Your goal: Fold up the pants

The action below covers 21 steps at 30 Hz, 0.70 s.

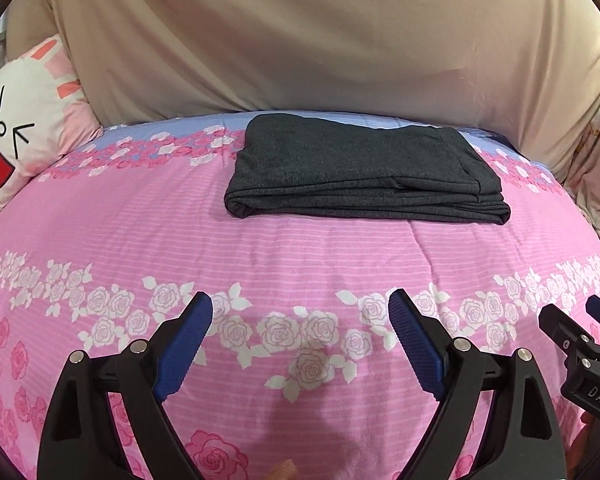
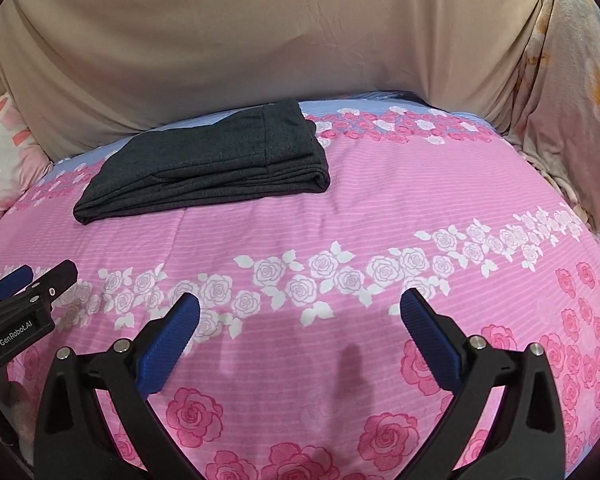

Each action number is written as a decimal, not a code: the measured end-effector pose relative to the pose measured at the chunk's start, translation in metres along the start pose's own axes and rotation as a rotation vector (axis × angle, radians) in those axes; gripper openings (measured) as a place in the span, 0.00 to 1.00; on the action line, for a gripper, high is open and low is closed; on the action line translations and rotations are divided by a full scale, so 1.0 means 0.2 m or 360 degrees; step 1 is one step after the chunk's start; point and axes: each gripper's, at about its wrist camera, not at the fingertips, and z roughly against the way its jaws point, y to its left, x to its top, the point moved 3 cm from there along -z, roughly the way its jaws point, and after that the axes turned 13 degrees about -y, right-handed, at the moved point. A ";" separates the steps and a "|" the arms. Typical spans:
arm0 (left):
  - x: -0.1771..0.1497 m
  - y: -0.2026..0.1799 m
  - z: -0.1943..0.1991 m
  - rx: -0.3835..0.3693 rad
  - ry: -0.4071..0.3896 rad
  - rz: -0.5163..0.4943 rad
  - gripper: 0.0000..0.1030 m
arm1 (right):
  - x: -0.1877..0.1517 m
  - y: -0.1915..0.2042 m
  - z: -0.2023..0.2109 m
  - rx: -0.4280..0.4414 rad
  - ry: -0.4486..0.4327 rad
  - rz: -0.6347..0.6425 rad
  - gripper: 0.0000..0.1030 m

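Left hand-held gripper (image 1: 300, 316) and right hand-held gripper (image 2: 300, 316): jaws spread apart, holding nothing, above the near part of the bed (image 2: 380, 208). The pants (image 1: 360, 168) lie well ahead as a compact folded stack near the headboard cover (image 1: 300, 32). Folding appears complete; nothing evident remains

Pink rose-print bedspread (image 1: 260, 248), beige draped backdrop (image 1: 300, 40)
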 end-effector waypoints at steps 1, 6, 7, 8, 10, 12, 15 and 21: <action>0.00 -0.01 0.00 -0.0002 0.0001 -0.0014 0.85 | 0.00 0.00 0.00 0.0001 0.0003 0.0002 0.95; 0.00 -0.04 0.01 0.0018 -0.0003 -0.0103 0.85 | 0.00 0.01 0.00 0.0011 0.0004 0.0007 0.95; 0.00 -0.04 0.01 0.0014 -0.0005 -0.0107 0.85 | 0.00 0.01 0.00 0.0015 0.0002 0.0010 0.95; 0.00 -0.04 0.01 0.0000 -0.0005 -0.0107 0.85 | 0.00 0.01 0.00 0.0023 -0.0002 0.0013 0.95; 0.00 -0.04 0.00 -0.0016 0.0007 -0.0098 0.85 | 0.00 0.02 0.00 0.0036 -0.0009 0.0021 0.95; 0.00 -0.03 0.00 -0.0030 0.0025 -0.0077 0.85 | 0.01 0.03 0.00 0.0046 -0.0010 0.0028 0.95; 0.00 -0.01 -0.01 -0.0039 0.0052 -0.0042 0.85 | 0.01 0.03 0.00 0.0050 -0.0011 0.0026 0.95; 0.00 0.00 -0.02 -0.0045 0.0067 -0.0021 0.85 | 0.01 0.03 0.00 0.0050 -0.0012 0.0026 0.95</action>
